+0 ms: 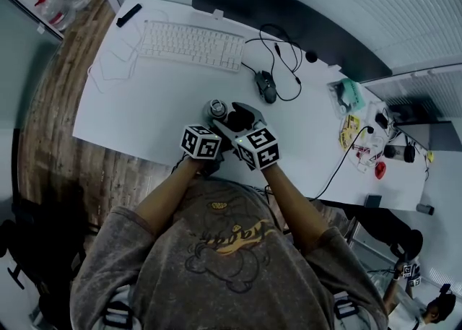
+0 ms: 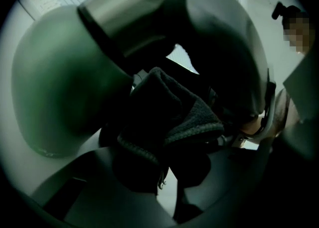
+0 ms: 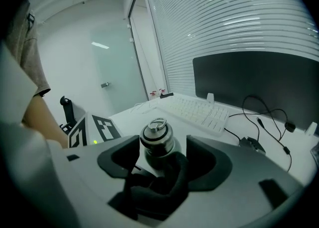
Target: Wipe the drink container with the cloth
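A steel-topped green drink container [image 1: 217, 110] stands on the white desk [image 1: 144, 119], just ahead of both grippers. In the right gripper view its ring lid [image 3: 157, 128] rises between the wide-set jaws of my right gripper [image 3: 164, 159]. A dark cloth [image 3: 159, 184] is bunched low between those jaws and runs up the container's right side; neither finger visibly presses on it. My left gripper [image 1: 212, 128] comes in from the left, its marker cube [image 3: 94, 129] beside the container. In the left gripper view the container's green body [image 2: 60, 87] fills the left, the cloth [image 2: 169, 117] hangs in front, and the jaws are too dark to read.
A white keyboard [image 1: 191, 45], a black mouse [image 1: 266, 87] with looped cables and a dark monitor [image 1: 289, 18] lie beyond the container. Small clutter [image 1: 354, 115] covers the desk's right end. The desk's near edge is under my forearms, with wood floor [image 1: 50, 141] at left.
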Demonstrator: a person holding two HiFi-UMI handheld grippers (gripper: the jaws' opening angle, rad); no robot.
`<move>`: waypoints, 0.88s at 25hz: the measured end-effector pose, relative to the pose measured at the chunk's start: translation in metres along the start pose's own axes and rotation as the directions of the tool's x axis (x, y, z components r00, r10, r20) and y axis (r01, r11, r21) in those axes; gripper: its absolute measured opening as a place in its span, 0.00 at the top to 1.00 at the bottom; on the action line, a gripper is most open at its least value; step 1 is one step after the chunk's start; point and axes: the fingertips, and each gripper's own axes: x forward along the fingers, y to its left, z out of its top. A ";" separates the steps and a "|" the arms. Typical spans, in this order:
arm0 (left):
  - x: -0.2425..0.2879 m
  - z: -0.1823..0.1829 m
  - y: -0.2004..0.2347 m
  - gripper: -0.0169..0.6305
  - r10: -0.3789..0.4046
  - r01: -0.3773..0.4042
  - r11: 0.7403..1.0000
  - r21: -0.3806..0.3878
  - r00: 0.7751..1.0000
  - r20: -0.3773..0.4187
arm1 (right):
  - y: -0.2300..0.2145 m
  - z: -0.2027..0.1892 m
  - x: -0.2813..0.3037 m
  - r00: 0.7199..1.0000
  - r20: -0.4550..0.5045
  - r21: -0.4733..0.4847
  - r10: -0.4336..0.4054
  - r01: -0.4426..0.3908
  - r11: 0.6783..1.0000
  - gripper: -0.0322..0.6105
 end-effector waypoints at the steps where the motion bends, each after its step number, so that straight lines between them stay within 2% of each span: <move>1: -0.001 0.000 -0.003 0.89 0.002 -0.002 1.000 0.013 1.000 -0.012 | -0.001 0.002 -0.005 1.000 0.013 0.005 -0.007 0.007 1.000 0.51; 6: -0.010 0.005 -0.015 0.89 0.028 -0.021 0.996 0.082 0.996 -0.087 | -0.011 0.018 -0.041 0.993 0.115 0.055 -0.037 0.031 0.998 0.51; 9: -0.021 0.015 -0.023 0.89 0.056 -0.046 0.994 0.103 0.994 -0.093 | -0.013 0.029 -0.065 0.981 0.188 0.088 -0.051 0.035 0.995 0.51; 16: -0.055 0.059 -0.061 0.89 0.064 -0.054 0.975 0.214 0.997 -0.038 | -0.008 0.059 -0.115 0.927 0.365 0.126 -0.085 0.042 0.991 0.51; 22: -0.086 0.100 -0.094 0.89 0.092 -0.107 0.930 0.352 0.994 0.061 | -0.005 0.068 -0.142 0.895 0.425 0.150 -0.133 0.075 0.986 0.52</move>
